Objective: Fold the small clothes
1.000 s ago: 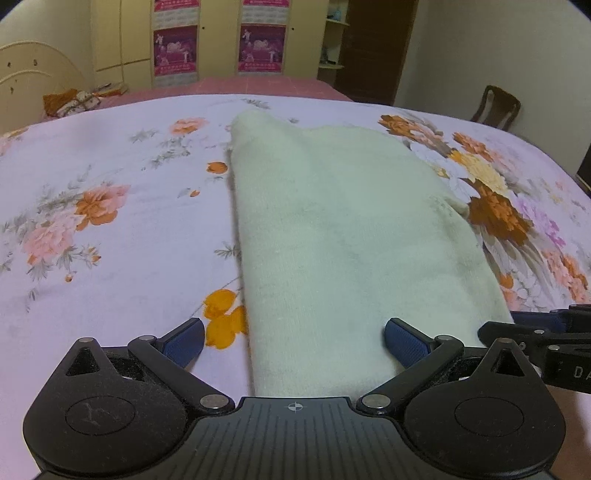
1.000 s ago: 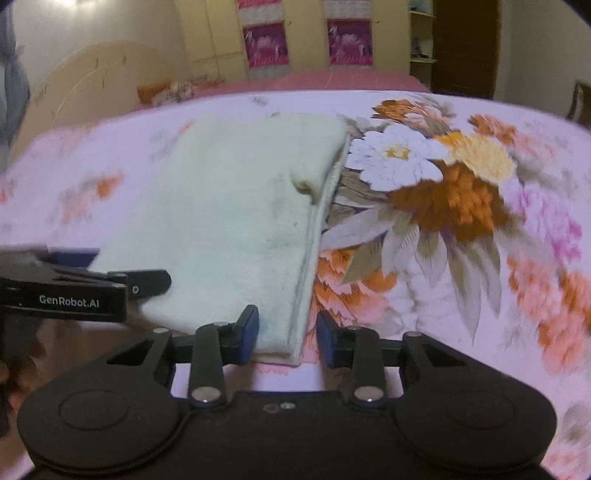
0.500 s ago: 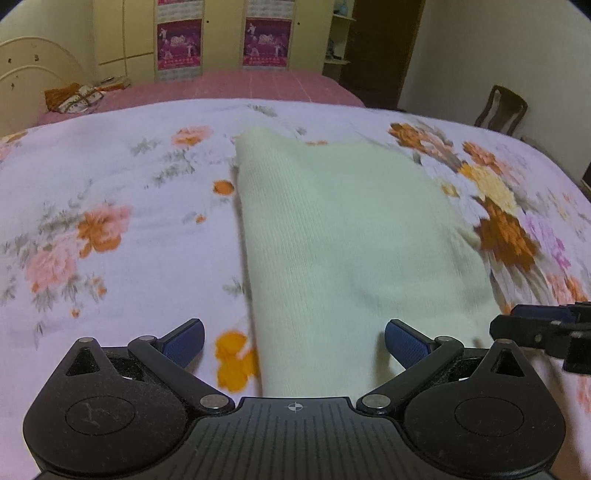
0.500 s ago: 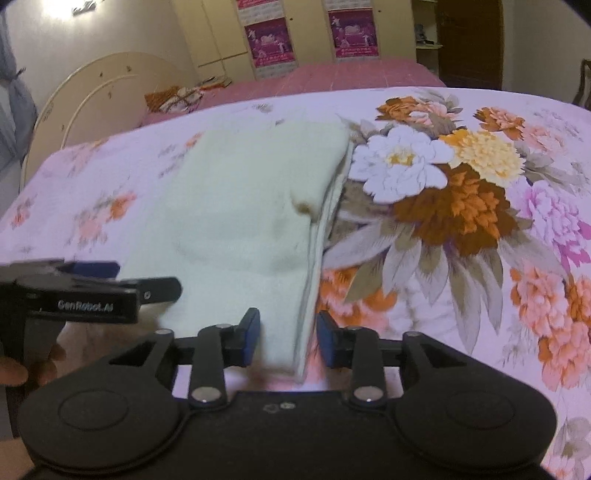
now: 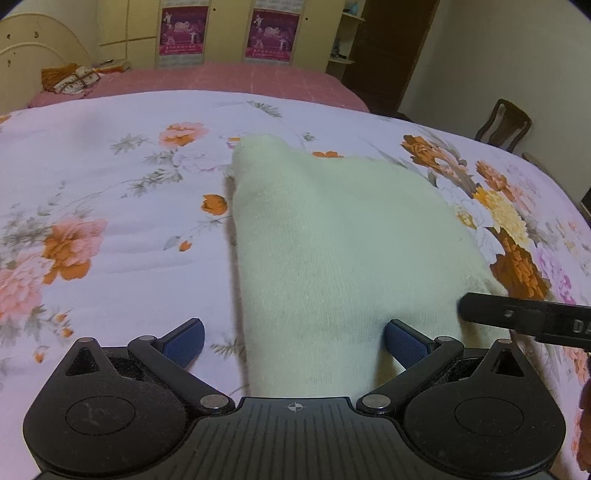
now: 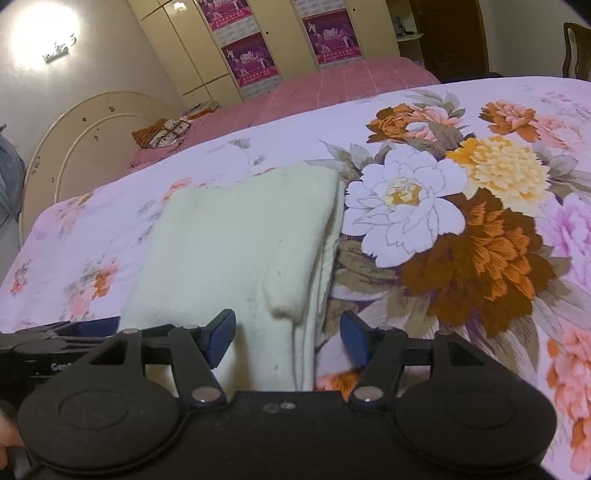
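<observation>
A pale cream folded garment (image 5: 340, 236) lies flat on the floral bedsheet (image 5: 92, 206). My left gripper (image 5: 293, 332) stands wide open over the garment's near end, its blue pads clear of the cloth on both sides. In the right wrist view the garment (image 6: 229, 243) shows its layered right edge running between the fingers of my right gripper (image 6: 288, 326). Those jaws are opening and the pads do not press the cloth. The right gripper (image 5: 524, 321) reaches in from the right in the left wrist view, and the left gripper (image 6: 55, 339) shows at the left edge of the right wrist view.
A second bed with a pink cover (image 5: 221, 79) and a cloth bundle (image 5: 70, 77) lies beyond the sheet. A cream headboard (image 6: 92, 136), wardrobes with posters (image 5: 181, 33) and a dark chair (image 5: 506, 123) stand around the room.
The right gripper's jaws have widened and let go of the garment's right edge. Both grippers have drawn back towards the near end of the garment, which now lies settled flat.
</observation>
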`<state>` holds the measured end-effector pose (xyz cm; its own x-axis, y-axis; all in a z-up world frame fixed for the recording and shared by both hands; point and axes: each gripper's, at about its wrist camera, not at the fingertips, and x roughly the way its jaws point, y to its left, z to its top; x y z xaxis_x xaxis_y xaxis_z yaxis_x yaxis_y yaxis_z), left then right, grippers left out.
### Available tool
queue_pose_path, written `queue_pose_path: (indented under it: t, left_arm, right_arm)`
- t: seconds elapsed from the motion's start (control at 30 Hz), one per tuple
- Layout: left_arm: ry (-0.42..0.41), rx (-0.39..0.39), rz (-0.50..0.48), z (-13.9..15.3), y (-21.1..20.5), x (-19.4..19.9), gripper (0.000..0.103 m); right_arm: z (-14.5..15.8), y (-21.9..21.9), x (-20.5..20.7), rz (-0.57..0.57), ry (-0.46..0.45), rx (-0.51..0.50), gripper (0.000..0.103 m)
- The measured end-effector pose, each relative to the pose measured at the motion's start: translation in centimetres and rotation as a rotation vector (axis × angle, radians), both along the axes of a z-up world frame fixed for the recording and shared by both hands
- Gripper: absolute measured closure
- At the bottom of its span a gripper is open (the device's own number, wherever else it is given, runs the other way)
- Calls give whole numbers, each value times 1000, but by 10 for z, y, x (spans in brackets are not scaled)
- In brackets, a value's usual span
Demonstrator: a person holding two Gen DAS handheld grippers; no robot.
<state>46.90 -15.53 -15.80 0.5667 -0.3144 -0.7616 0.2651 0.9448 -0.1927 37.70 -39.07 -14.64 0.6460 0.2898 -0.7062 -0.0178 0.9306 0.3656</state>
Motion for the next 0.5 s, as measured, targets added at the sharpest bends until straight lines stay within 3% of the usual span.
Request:
queue_pose_path:
  t: [0.2, 0.23, 0.33, 0.37, 0.5]
  left_arm:
    - [5, -56, -21, -2, -5, 7, 1]
    - [8, -75, -28, -1, -5, 9, 1]
    - [15, -140, -34, 2, -4, 11, 24]
    - [16, -158, -26, 2, -2, 11, 27]
    - [20, -193, -12, -2, 3, 13, 34]
  right_arm:
    - [-18, -7, 16, -19, 25, 109, 36]
    - [-19, -7, 17, -17, 16, 119, 41]
    - [-21, -9, 21, -4, 18, 168, 56]
    - [-20, -9, 21, -1, 19, 180, 64]
    - [-19, -9, 19, -2, 8, 199, 69]
